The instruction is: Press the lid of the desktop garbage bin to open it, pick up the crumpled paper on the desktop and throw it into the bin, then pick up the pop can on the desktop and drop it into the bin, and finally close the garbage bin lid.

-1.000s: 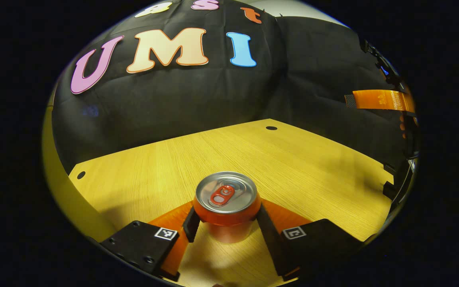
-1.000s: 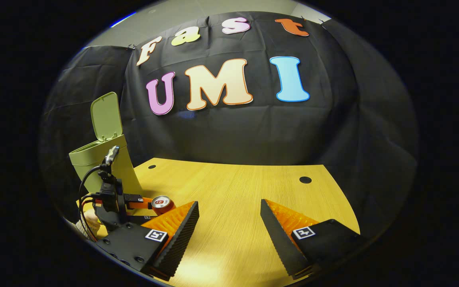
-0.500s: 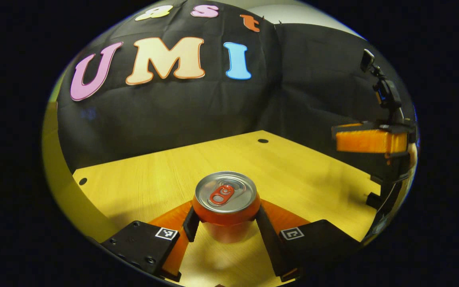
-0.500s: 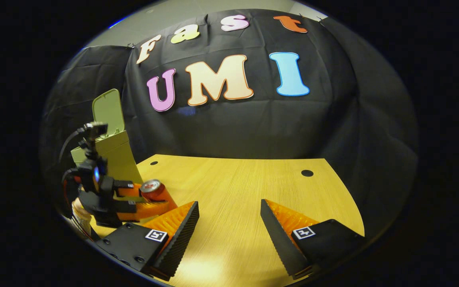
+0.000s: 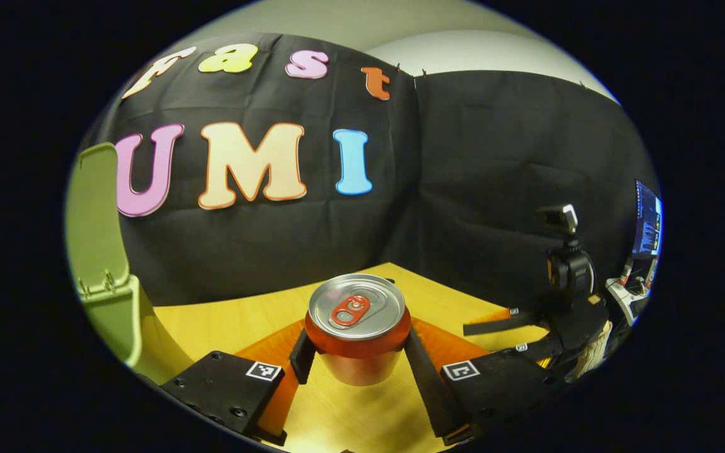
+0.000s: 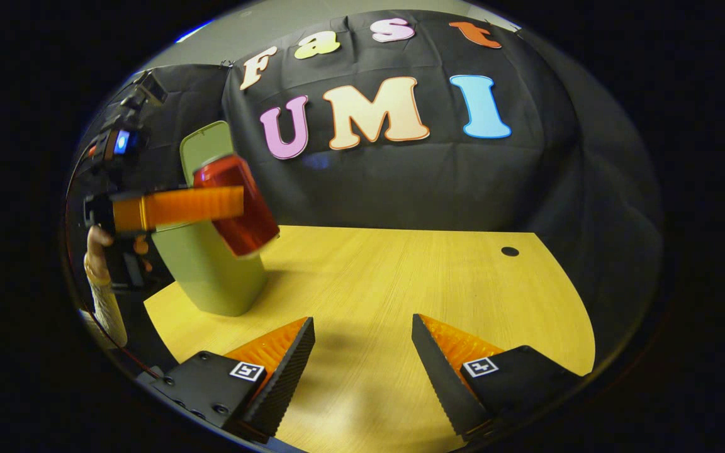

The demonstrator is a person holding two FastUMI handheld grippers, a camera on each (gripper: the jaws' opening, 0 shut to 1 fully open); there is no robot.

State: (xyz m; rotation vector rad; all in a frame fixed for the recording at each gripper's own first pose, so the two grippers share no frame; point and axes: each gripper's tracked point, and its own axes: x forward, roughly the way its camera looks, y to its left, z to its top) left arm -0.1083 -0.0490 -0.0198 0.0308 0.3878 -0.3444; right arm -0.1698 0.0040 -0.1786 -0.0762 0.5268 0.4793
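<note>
Wood-grain tabletop (image 6: 400, 283) lay below while the left gripper (image 5: 356, 352) pinched the pop can (image 5: 357, 327) aloft beside the garbage bin (image 6: 211, 270) (lid (image 6: 202, 148) up), the right gripper (image 6: 362, 352) spread wide; dropping the can and closing the lid remained.

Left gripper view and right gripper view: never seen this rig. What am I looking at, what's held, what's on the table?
No robot here: a person carries a two-finger claw in each hand, each with a fisheye camera looking along its fingers. In the left gripper view, the left claw is shut on the pop can, lifted off the wooden table. The right gripper view shows that same can from the side, near the green bin, whose lid stands open. The right claw hangs open above the table, holding nothing.
</note>
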